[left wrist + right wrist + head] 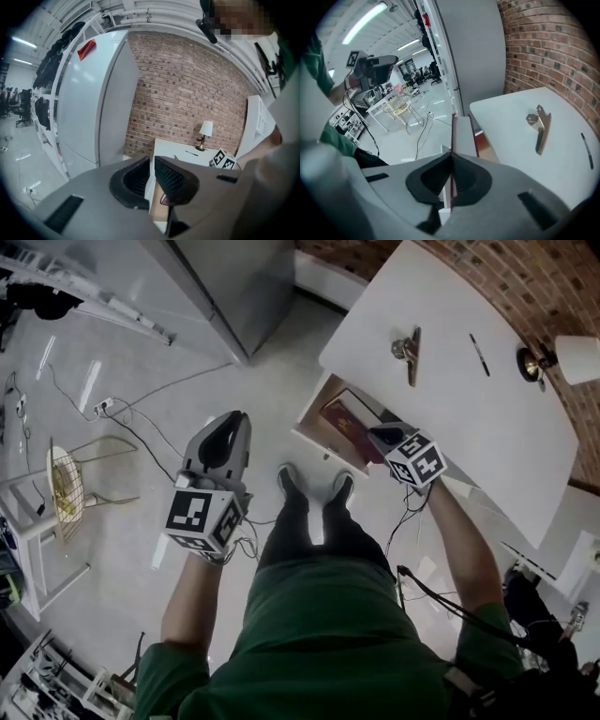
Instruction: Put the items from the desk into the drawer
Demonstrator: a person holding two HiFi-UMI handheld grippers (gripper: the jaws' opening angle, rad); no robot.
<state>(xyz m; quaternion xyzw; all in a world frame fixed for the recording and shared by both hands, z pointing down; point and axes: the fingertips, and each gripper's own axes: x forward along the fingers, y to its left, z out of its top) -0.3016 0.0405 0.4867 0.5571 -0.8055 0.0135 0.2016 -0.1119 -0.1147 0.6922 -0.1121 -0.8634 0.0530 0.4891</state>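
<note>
Right gripper (451, 158): jaws pressed together on the near edge of a thin dark-red book (461, 133). The book runs straight out from the jaws and is held on edge, with its spine line up.

Right forearm is bare and reaches forward-right. The gripper (386, 435) sits at the front of the open drawer (312, 409) under the white desk (450, 418). From the head view the book (342, 416) falls inside the drawer outline. Can't tell if it touches the bottom.

Left gripper (151, 161): jaws slightly parted, nothing between them. Only the desk edge and drawer show through the gap.

Left forearm is held out ahead, with the gripper (230, 427) over bare floor (141, 381). It is left of the person's shoes, pointing away from the body and well apart from the drawer.

On the desk: a gold clip (409, 352) with a pen (479, 354) beside it, and a lamp (553, 360) at the far edge by the brick wall.

View differences:
- Only the right gripper view shows the actual pinch. It also shows the clip (539, 125) and pen (587, 151) lying apart on the desktop (511, 140).
- Left gripper view has the lamp (205, 131) standing upright and a tall white cabinet (93, 103) left of the desk. Clip and pen are too small to resolve there.
- Only the head view shows both arms and the drawer layout together.
</note>
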